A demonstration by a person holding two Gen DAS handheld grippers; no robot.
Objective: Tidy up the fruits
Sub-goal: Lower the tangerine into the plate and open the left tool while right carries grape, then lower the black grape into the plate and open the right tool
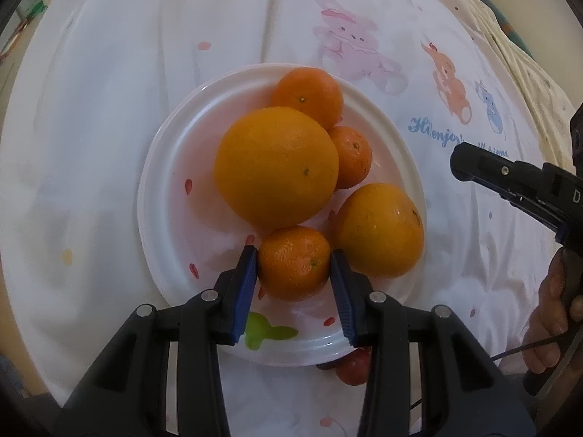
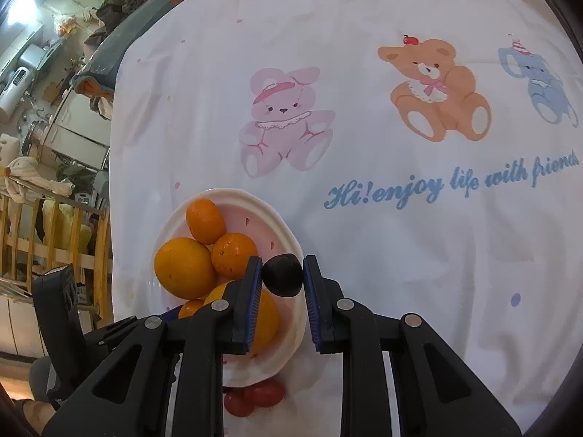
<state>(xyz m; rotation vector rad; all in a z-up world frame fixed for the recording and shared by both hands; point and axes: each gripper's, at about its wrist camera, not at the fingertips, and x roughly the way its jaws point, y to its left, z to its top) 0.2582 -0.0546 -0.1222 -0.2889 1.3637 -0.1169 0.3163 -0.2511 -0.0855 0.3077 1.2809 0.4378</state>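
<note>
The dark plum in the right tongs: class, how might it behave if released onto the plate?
The plum looks round and smooth, so it would probably roll. The plate holds oranges, which might stop it.

cartoon-print tablecloth (image 2: 364, 218), wooden railing (image 2: 54, 233).

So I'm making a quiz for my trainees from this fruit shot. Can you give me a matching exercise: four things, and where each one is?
Things:
1. small mandarin
2. dark plum
3. red fruits
4. biggest orange

Places:
a. on the cloth, beside the plate's near rim
b. between the right gripper's fingers
c. mid-plate
d. between the left gripper's fingers

Pairs: 1-d, 2-b, 3-a, 4-c
</note>
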